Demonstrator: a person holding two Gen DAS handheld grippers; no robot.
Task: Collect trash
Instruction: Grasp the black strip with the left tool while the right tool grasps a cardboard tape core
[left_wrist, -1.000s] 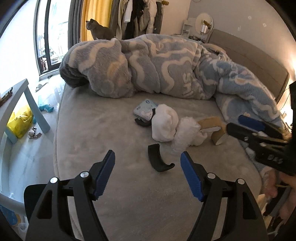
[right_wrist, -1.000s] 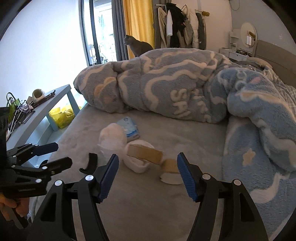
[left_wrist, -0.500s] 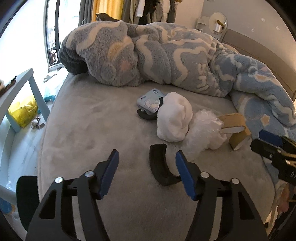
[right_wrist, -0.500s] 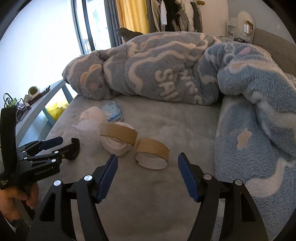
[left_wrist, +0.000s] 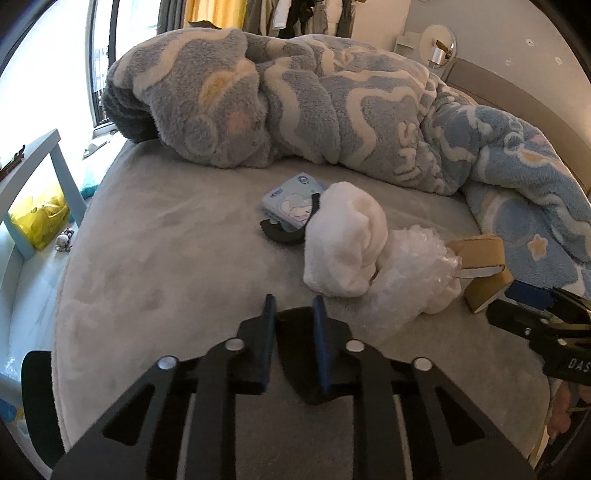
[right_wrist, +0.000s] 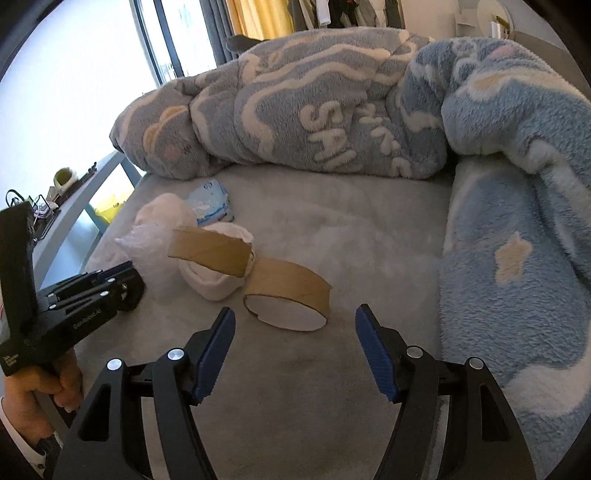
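My left gripper (left_wrist: 291, 314) is shut on a black curved plastic piece (left_wrist: 295, 350) lying on the grey bed (left_wrist: 147, 266). Beyond it lie a white cloth bundle (left_wrist: 343, 247), crumpled bubble wrap (left_wrist: 410, 273), a second black curved piece (left_wrist: 280, 234) and a tissue pack (left_wrist: 291, 203). My right gripper (right_wrist: 295, 343) is open just short of a brown cardboard tape ring (right_wrist: 288, 295). A second cardboard strip (right_wrist: 210, 251) rests on a white bundle (right_wrist: 218, 269). The left gripper also shows in the right wrist view (right_wrist: 125, 284).
A blue and grey fleece blanket (left_wrist: 332, 110) is heaped across the back and right of the bed. A pale blue side table (left_wrist: 40, 162) and a yellow bag (left_wrist: 40, 218) stand on the floor to the left.
My left gripper moved forward and closed on the near black curved piece. My right gripper moved closer to the cardboard ring and stays open.
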